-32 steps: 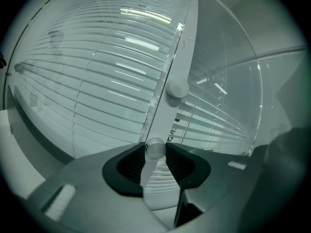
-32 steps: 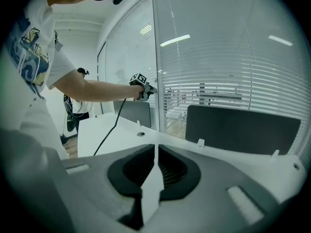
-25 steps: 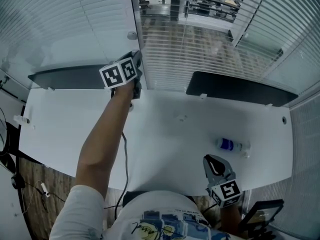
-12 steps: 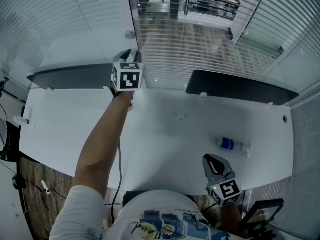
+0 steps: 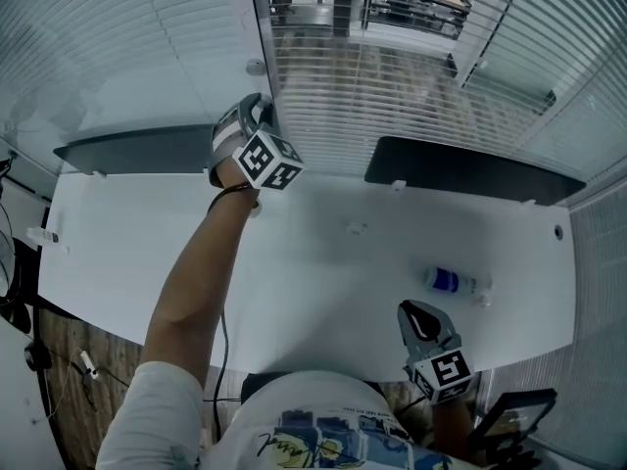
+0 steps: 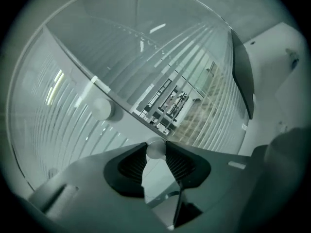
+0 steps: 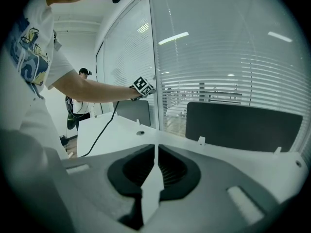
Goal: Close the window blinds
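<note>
My left gripper (image 5: 259,112) reaches up to the white window post between two panes. In the left gripper view its jaws (image 6: 156,152) are shut on a small round white blinds knob (image 6: 156,148). A second round knob (image 6: 102,108) sits higher on the post, also visible from the head view as the upper knob (image 5: 257,68). The middle blinds (image 5: 392,96) have slats I can see through to a room beyond. My right gripper (image 5: 421,323) is low over the desk's near edge, shut and with nothing in it; its pads (image 7: 169,169) meet.
A white desk (image 5: 323,262) runs under the windows, with two dark panels (image 5: 470,176) standing along its far edge. A small bottle with a blue label (image 5: 453,283) lies at the right. A black cable (image 5: 227,331) trails from my left arm. A person (image 7: 80,101) stands far off.
My left gripper has rolled on the knob: its marker cube swung from the left of the wrist over to the right. The right gripper has not moved.
</note>
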{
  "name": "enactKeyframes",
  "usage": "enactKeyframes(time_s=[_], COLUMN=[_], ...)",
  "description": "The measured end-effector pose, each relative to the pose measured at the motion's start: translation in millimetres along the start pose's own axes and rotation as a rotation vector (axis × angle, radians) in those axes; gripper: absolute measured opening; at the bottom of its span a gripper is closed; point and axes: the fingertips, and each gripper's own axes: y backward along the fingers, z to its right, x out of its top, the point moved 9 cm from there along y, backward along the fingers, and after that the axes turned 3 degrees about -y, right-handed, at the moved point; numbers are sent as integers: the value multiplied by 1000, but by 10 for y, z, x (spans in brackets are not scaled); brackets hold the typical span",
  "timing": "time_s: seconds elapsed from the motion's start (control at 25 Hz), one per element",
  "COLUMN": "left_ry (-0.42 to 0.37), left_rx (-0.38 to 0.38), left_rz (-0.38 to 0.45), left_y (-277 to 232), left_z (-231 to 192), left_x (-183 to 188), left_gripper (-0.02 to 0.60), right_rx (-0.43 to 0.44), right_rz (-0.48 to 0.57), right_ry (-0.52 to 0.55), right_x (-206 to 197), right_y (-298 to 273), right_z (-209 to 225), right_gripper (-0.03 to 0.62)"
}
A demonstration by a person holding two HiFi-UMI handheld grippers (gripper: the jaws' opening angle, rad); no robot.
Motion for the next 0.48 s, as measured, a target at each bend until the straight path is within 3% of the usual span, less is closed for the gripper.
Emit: enactKeyframes(time_s=[0.28,0.48], left_ry=[-230,-131], left_rx=[62,33], left_rz=[6,13], left_y=[-16,-27], left_z=[98,56], left_x=[-11,-22], left_gripper=[132,133], right_rx=[-8,-11], right_rz=[-2,3], right_ry=[5,6], right_x=[13,17], right_y=[8,-3], right_z=[11,14], right_gripper=[12,12])
